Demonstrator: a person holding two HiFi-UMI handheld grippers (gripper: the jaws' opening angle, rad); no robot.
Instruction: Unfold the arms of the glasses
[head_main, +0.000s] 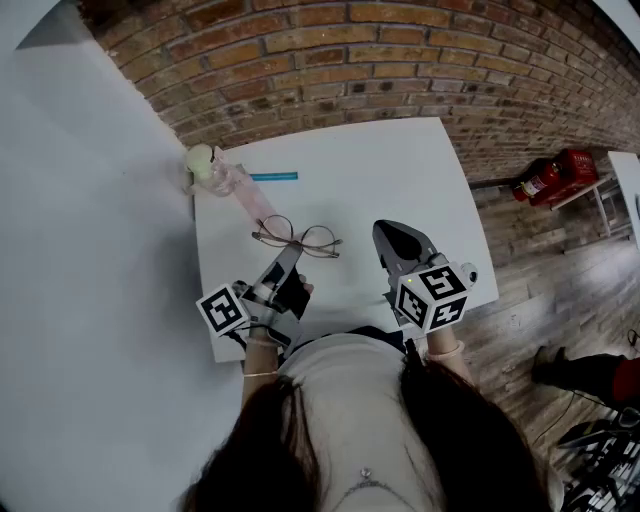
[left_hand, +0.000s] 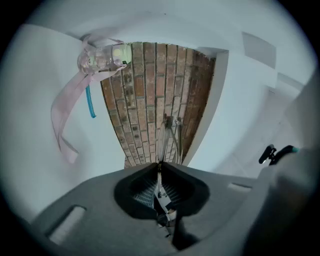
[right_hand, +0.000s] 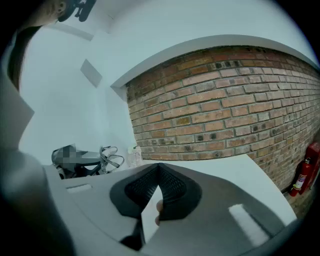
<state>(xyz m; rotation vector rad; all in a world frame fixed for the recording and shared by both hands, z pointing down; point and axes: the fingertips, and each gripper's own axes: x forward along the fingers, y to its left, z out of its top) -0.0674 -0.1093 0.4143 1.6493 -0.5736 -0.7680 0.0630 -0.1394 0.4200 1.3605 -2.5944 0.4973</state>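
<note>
Thin wire-frame glasses (head_main: 297, 238), dark metal, two round clear lenses joined by a slim bridge. They sit over the middle of the white tabletop (head_main: 400, 170), lenses side by side, left to right. One arm runs back toward the person, pinched between the closed left tongs (left_hand: 160, 167). Along the tongs the frame shows edge-on and upright. Can't tell whether the frame touches the tabletop, or how the other arm is folded.
</note>
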